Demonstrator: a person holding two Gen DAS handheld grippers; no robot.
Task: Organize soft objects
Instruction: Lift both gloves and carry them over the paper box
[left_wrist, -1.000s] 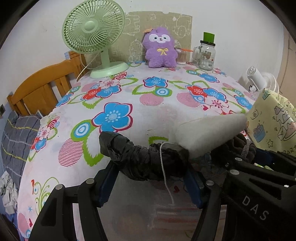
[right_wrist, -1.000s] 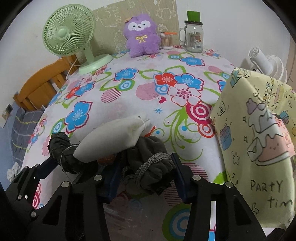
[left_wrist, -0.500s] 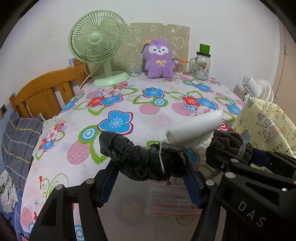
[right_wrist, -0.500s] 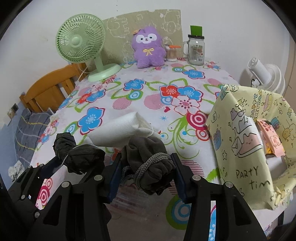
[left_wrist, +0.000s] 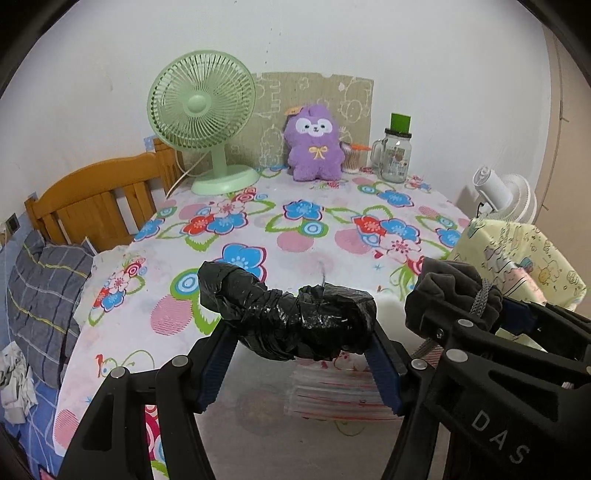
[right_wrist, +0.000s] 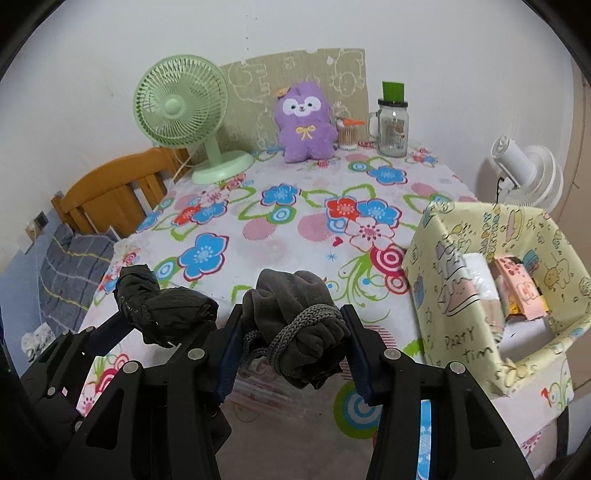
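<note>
Floral tablecloth (left_wrist: 303, 254) spread wide; yellow cartoon-print box (right_wrist: 461, 280) at right edge. Left gripper (left_wrist: 301, 332) clamped on black plastic-wrapped bundle (left_wrist: 288, 317), raised above cloth. Right gripper (right_wrist: 291, 343) pinched tight on grey fleece bundle (right_wrist: 295, 306) bound with cord, just beside it.

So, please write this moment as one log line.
left gripper: shut on black bundle | right gripper: shut on grey bundle | both above table

Glossy crinkled plastic bundle (left_wrist: 295, 325), matt fleece pouch (right_wrist: 299, 325)
</note>
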